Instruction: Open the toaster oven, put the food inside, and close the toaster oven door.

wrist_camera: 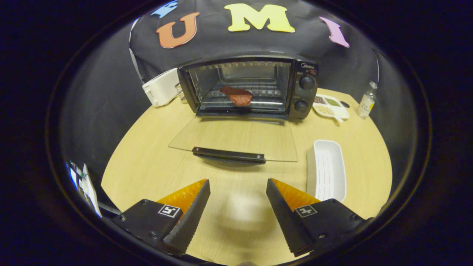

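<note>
A black toaster oven (248,87) stands at the back of the wooden table with its glass door (236,138) folded down flat toward me. The door's black handle (228,155) lies just ahead of my fingertips. A reddish-brown piece of food (237,95) rests on the wire rack inside the oven. My gripper (238,183) is open above the table, short of the handle, with nothing between its fingers.
A white empty tray (326,170) lies to the right of the door. A divided dish of grains (330,105) and a small bottle (367,101) sit right of the oven. A white appliance (161,87) stands to the oven's left. The table edge (111,177) curves on the left.
</note>
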A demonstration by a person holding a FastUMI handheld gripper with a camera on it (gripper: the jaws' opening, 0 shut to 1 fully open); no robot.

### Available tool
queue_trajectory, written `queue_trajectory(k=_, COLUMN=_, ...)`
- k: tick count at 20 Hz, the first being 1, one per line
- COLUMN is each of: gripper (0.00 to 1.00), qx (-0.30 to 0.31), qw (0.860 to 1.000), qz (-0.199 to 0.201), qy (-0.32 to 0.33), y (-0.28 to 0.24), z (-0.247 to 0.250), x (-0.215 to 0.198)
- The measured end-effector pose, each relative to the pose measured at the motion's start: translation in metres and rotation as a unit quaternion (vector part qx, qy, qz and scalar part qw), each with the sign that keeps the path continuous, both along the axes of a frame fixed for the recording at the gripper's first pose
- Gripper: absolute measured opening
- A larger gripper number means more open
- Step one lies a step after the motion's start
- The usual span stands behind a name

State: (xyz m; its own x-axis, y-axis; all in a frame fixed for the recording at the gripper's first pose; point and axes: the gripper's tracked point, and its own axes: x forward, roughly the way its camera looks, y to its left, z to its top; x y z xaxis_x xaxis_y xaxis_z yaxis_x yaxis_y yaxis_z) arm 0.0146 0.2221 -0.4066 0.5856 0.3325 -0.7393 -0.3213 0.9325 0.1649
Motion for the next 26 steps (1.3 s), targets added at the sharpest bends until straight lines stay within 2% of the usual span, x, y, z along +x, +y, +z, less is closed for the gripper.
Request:
queue_trajectory(k=6, gripper=0.98, qx=0.005, qw=1.0, qz=-0.005, qy=0.028, y=0.028, z=-0.033, x=0.013)
queue_trajectory(k=14, gripper=0.98, qx=0.0, qw=0.998, qz=-0.039, qy=0.045, y=0.027, z=-0.051, x=0.041)
queue_trajectory(k=26, gripper=0.98, qx=0.012, qw=0.999, qz=-0.025, qy=0.028, y=0.029, z=-0.018, x=0.052)
